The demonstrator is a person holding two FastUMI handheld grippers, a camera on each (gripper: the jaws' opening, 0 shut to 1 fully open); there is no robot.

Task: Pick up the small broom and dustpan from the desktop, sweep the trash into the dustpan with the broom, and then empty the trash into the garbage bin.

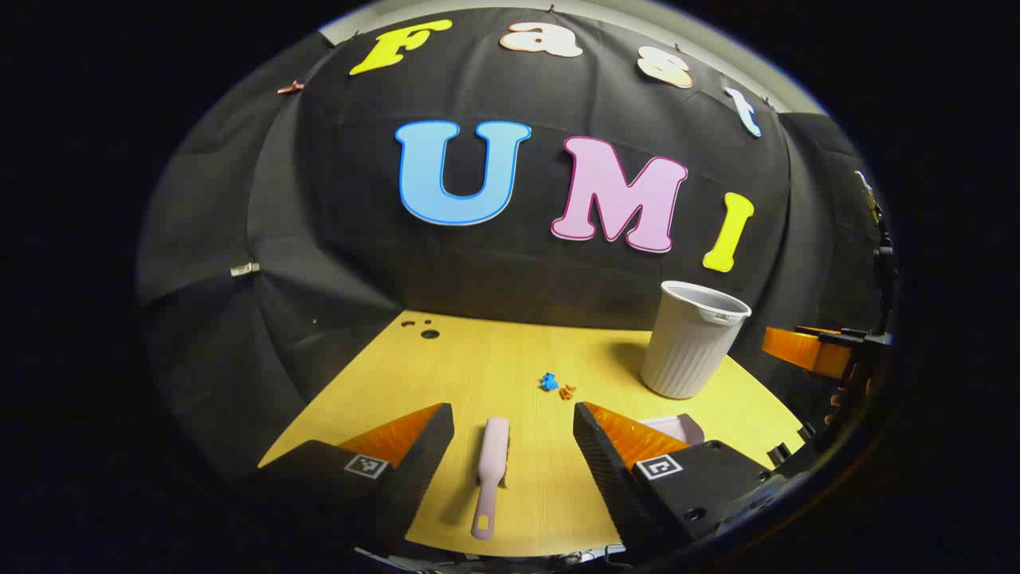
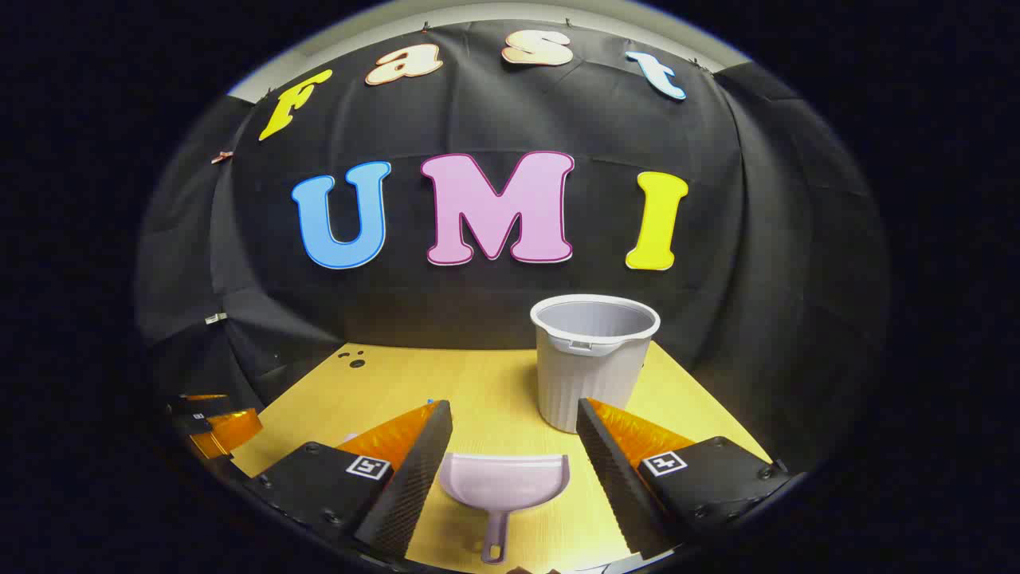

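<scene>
The small pale-pink plastic broom (image 1: 491,474) lies flat on the yellow wooden surface (image 1: 494,367), between the left gripper's (image 1: 514,430) spread jaws, touching neither. Just beyond those jaws sit tiny blue and orange trash scraps (image 1: 556,386), and past them to the right stands the white ribbed plastic garbage bin (image 1: 690,339). The pale-pink plastic dustpan (image 2: 505,485) rests between the right gripper's (image 2: 514,426) jaws, also spread wide and clear of it, with the bin straight ahead of them.
</scene>
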